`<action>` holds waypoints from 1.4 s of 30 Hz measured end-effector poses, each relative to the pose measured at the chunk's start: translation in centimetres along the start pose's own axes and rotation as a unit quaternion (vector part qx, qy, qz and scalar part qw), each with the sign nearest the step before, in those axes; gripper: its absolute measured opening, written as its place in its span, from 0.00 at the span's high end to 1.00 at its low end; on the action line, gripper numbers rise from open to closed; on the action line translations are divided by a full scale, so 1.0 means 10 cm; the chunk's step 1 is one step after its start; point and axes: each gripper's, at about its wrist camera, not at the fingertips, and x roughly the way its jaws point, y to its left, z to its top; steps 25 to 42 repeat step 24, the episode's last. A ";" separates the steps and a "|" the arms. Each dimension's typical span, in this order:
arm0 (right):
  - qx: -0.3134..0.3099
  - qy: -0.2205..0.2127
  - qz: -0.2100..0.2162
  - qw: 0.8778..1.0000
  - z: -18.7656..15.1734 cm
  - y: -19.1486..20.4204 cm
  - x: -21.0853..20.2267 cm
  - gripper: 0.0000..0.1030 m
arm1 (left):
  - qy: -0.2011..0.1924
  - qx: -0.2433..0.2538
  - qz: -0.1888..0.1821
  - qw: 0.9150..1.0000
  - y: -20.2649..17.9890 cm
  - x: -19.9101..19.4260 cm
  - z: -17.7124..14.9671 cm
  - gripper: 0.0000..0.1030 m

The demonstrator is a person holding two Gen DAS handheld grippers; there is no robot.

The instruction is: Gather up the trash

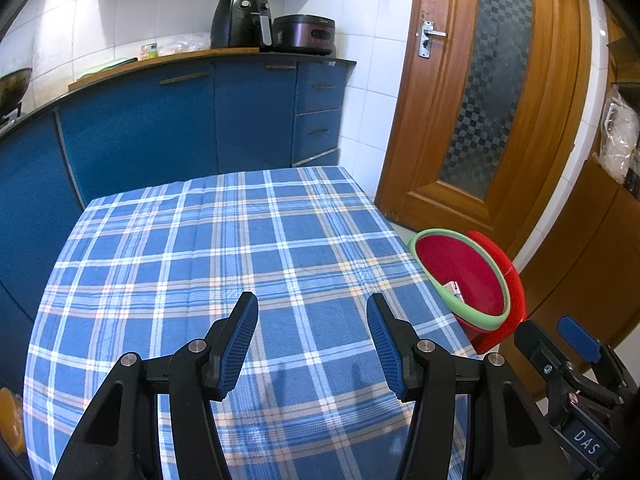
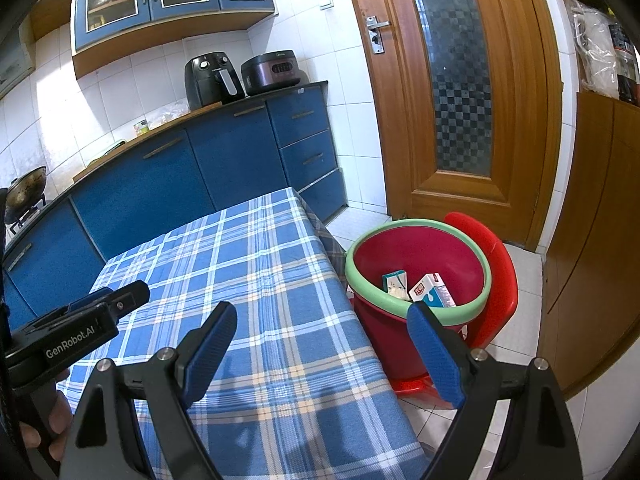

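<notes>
Beside the table (image 2: 280, 280), on the floor: red bin (image 2: 416, 264) holding two cartons (image 2: 432, 289). Left gripper (image 1: 312, 316) over the checked cloth, jaws apart, nothing between. Right gripper (image 2: 322, 322) near table edge, jaws wide, empty

Black air fryer (image 1: 241, 21) beside a dark cooker (image 1: 304, 35) on the blue-cabinet counter (image 1: 200, 56) — wooden door (image 1: 480, 92) to the right.

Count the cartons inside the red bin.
2, both at the bottom of the red bin: a green-white carton and, right of it, a red-white-blue carton. More may be hidden.
</notes>
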 end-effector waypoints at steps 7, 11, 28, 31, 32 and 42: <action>0.000 0.000 0.000 1.000 0.00 0.01 0.00 0.14 | -0.004 0.002 0.000 1.000 -0.02 -0.03 0.01 0.44; -0.001 -0.001 0.000 1.000 0.01 0.01 -0.01 0.14 | -0.005 0.003 -0.001 1.000 -0.03 -0.04 0.00 0.44; -0.002 -0.003 0.001 1.000 0.03 0.03 -0.02 0.14 | -0.009 0.002 -0.001 1.000 -0.01 -0.10 -0.02 0.44; -0.002 -0.003 0.001 1.000 0.03 0.03 -0.02 0.14 | -0.009 0.002 -0.001 1.000 -0.01 -0.10 -0.02 0.44; -0.002 -0.003 0.001 1.000 0.03 0.03 -0.02 0.14 | -0.009 0.002 -0.001 1.000 -0.01 -0.10 -0.02 0.44; -0.002 -0.003 0.001 1.000 0.03 0.03 -0.02 0.14 | -0.009 0.002 -0.001 1.000 -0.01 -0.10 -0.02 0.44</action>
